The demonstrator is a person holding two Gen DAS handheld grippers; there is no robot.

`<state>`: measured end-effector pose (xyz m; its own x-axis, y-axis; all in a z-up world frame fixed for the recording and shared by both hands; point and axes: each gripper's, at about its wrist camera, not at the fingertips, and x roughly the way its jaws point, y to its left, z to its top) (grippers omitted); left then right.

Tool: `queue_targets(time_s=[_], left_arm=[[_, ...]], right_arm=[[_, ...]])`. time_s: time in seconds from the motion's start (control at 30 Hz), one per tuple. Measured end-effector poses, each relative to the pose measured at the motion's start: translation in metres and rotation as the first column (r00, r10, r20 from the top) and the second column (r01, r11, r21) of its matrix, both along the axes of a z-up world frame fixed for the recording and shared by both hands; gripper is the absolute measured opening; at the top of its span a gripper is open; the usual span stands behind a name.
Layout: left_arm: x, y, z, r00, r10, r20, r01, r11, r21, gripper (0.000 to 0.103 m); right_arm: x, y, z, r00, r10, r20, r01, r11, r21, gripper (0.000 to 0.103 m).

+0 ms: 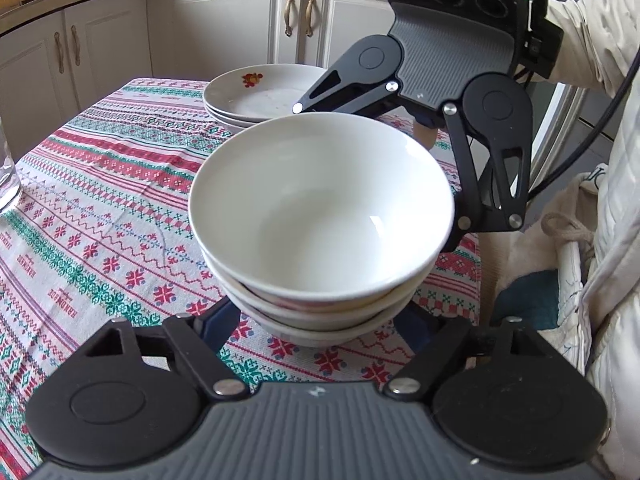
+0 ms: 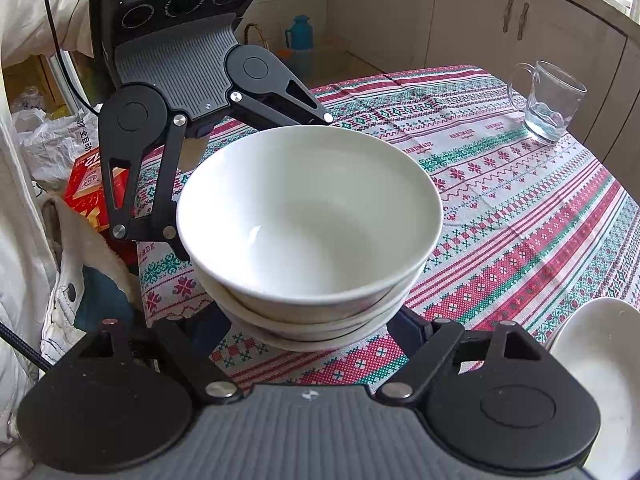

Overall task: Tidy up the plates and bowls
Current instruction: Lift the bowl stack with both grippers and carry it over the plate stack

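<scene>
A stack of three white bowls [image 1: 320, 216] stands on the patterned tablecloth [image 1: 100, 200]; it also shows in the right wrist view [image 2: 308, 216]. My left gripper [image 1: 320, 320] is open, its fingers on either side of the stack's base, mostly hidden by the bowls. My right gripper [image 2: 312, 324] is open too, facing it from the far side with fingers spread around the stack; it shows in the left wrist view [image 1: 376, 184]. A stack of white plates [image 1: 260, 96] with an orange motif sits behind the bowls, and its edge shows in the right wrist view [image 2: 596, 364].
A clear glass mug [image 2: 548, 100] stands at the far side of the table; its edge shows in the left wrist view [image 1: 6, 168]. White cabinets [image 1: 224, 28] lie beyond the table. A red box [image 2: 86, 188] and bags sit off the table edge beside the person's white coat [image 1: 612, 184].
</scene>
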<state>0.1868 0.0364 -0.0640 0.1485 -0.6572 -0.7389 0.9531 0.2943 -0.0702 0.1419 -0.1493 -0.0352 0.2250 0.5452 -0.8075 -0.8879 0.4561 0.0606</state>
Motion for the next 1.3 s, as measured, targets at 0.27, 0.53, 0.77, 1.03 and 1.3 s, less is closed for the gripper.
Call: queue_targets(time_s=[0.27, 0.53, 0.77, 1.03, 1.3], left_arm=[[0.002, -0.002, 0.0, 1.0, -0.024, -0.004, 0.024, 1.0, 0.01, 0.086], [0.002, -0.003, 0.0, 1.0, -0.017, -0.008, 0.017, 1.0, 0.01, 0.084], [-0.002, -0.005, 0.006, 1.0, 0.009, -0.001, -0.009, 1.0, 0.015, 0.084], [0.004, -0.026, 0.024, 0.999, 0.022, 0.033, -0.022, 1.0, 0.009, 0.084], [0.027, -0.071, 0.047, 0.998, 0.006, 0.066, -0.005, 1.0, -0.019, 0.084]], right_arm=[[0.001, -0.001, 0.0, 1.0, 0.013, -0.01, -0.013, 1.0, -0.002, 0.088], [0.001, 0.0, 0.0, 1.0, 0.001, -0.015, -0.001, 1.0, 0.0, 0.088], [0.002, -0.002, 0.001, 1.0, -0.014, -0.019, 0.014, 1.0, 0.004, 0.088], [0.003, -0.017, 0.016, 1.0, -0.025, 0.012, 0.024, 1.0, 0.01, 0.088], [0.014, -0.061, 0.039, 0.995, -0.07, 0.067, 0.068, 0.997, 0.032, 0.088]])
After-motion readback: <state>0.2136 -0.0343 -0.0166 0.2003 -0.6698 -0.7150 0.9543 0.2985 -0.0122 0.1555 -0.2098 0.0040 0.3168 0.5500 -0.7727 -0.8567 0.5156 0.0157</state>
